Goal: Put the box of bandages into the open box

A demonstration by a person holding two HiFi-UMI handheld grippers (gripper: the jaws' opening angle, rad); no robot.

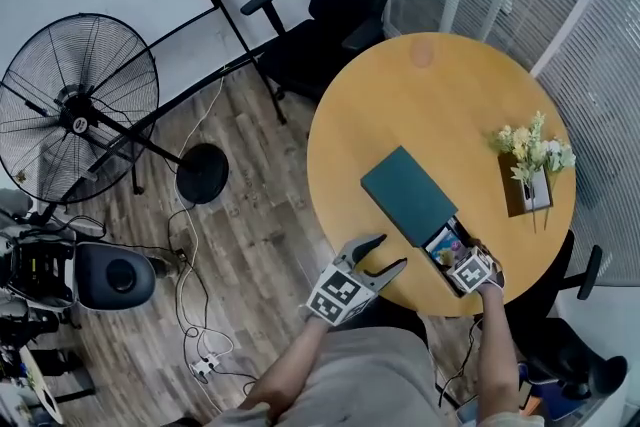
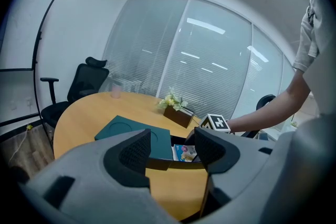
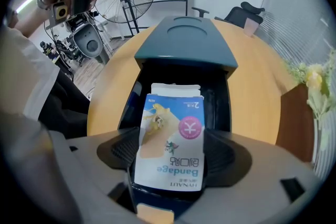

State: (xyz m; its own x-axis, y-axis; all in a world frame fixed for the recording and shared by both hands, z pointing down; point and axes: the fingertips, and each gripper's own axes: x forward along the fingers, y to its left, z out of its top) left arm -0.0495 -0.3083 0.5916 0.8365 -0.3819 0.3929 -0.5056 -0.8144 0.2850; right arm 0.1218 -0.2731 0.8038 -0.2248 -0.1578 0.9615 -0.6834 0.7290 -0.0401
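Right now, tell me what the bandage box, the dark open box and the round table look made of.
Bandage box: thin printed card, slightly glossy; a folded flap shows at its end.
Dark open box: matte teal, rigid board or plastic, unclear which.
Round table: smooth wood-look top, likely laminate or veneer.

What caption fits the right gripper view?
The bandage box sits between the right gripper's jaws, inside the open box.

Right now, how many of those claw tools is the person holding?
2. The left gripper is open at the table's near edge; the right gripper reaches into the open box, bandage box between its jaws.
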